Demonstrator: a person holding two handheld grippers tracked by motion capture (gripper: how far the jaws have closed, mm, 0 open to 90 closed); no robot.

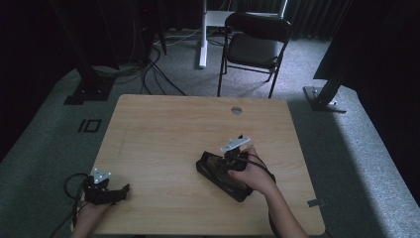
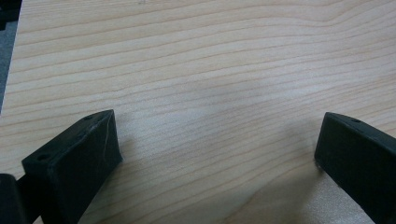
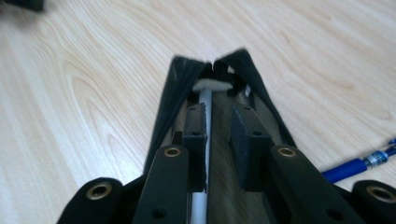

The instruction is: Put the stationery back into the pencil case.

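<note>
Pale wood-grain table [image 1: 163, 129] in a dim room, grey carpet all round, black folding chair [image 1: 255, 42] beyond the far edge. Near the table's right front, lying slantwise: open black zip pencil case [image 1: 220, 174], right hand [image 1: 255, 176] over it with the right gripper [image 1: 233, 159] dipped into its mouth. Seen along that gripper's own jaws: narrow gap, a slim white pen [image 3: 205, 135] lying lengthwise inside the case [image 3: 175, 93], tight against the left jaw, the right jaw standing a little off; a light gap rather than a firm clamp, and whether the pen is truly pinched cannot be told. Blue pen [image 3: 357, 167] on the bare wood just beside the case, partly hidden behind the gripper. At the near-left corner, well apart from all this: left gripper [image 1: 110, 192], resting low, jaws spread wide over bare wood [image 2: 210, 93], nothing between them. Step in hand, at a guess: placing or taking the white pen at the case's mouth. Next move calls for settling the grip one way or the other, then drawing straight back along the case's length so as not to snag the zip edges. Blue pen likely next in line. Left gripper free to steady the case.
</note>
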